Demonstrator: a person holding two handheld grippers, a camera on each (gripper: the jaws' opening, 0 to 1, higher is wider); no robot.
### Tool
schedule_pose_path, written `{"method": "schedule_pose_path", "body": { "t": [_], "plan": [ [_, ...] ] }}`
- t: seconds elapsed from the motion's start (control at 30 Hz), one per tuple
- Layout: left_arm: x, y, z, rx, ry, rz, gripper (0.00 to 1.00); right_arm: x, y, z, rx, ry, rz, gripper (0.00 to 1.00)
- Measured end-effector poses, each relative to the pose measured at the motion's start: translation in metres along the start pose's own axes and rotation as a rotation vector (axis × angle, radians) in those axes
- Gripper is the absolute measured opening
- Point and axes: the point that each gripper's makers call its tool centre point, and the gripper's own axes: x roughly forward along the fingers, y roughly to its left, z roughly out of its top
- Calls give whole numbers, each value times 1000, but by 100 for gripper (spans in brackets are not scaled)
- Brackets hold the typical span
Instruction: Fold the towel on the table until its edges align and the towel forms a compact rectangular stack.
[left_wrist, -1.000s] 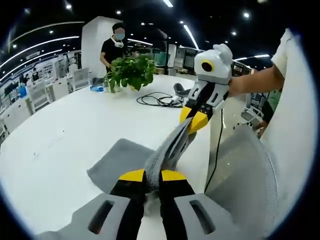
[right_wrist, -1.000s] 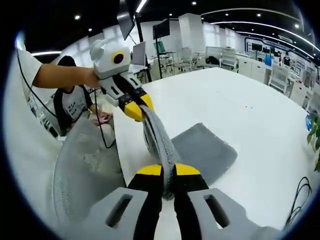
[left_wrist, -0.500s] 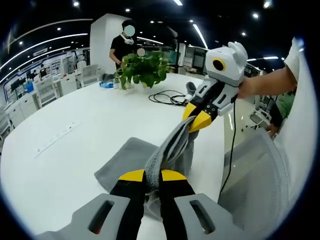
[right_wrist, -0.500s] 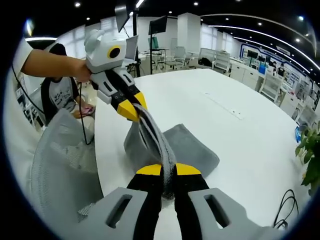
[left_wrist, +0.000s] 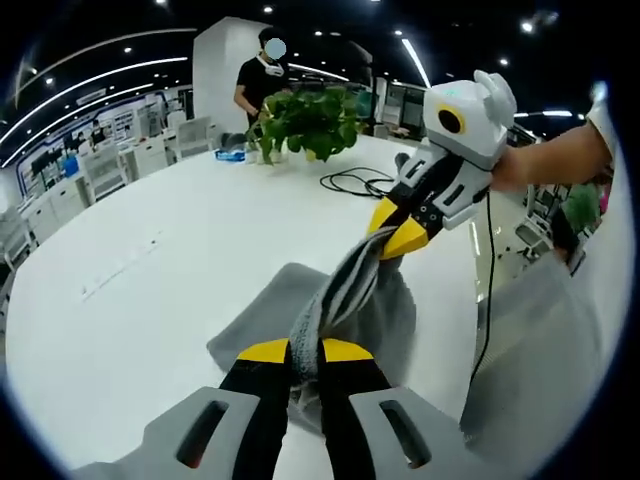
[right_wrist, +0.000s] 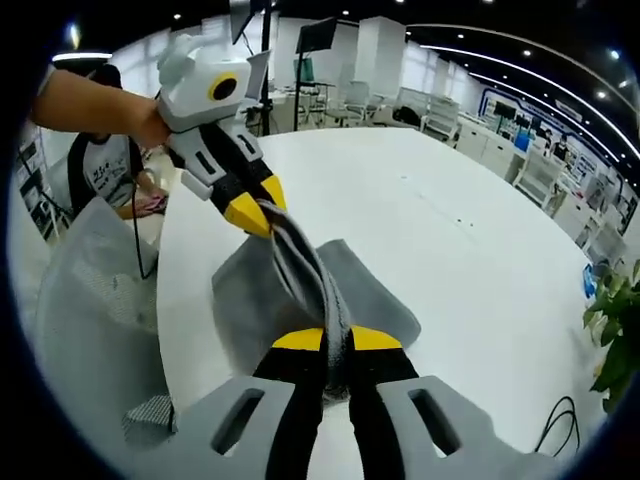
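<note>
Carried farther over the desk (left_wrist: 150, 290): towel (left_wrist: 345, 290) edge, clamped by left hand-held gripper (left_wrist: 304, 351) and right hand-held gripper (right_wrist: 336, 339) (fold halfway, frame centre).

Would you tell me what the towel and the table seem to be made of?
Towel: soft grey woven fabric, likely terry or microfibre; it drapes and bunches between the grippers. Table: hard, smooth white top, perhaps laminate; it shows a faint sheen.

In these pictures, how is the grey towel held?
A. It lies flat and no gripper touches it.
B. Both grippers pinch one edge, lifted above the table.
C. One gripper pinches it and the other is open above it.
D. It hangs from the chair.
B: the left gripper and the right gripper are each shut on the towel edge stretched between them, above the table.
</note>
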Motion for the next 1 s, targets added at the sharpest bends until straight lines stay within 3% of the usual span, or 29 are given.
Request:
{"method": "schedule_pose_path", "body": {
  "t": [1.0],
  "plan": [
    [41, 34, -19, -11, 52, 15, 10, 45, -37, -20, -6, 76, -43, 8]
  ]
}}
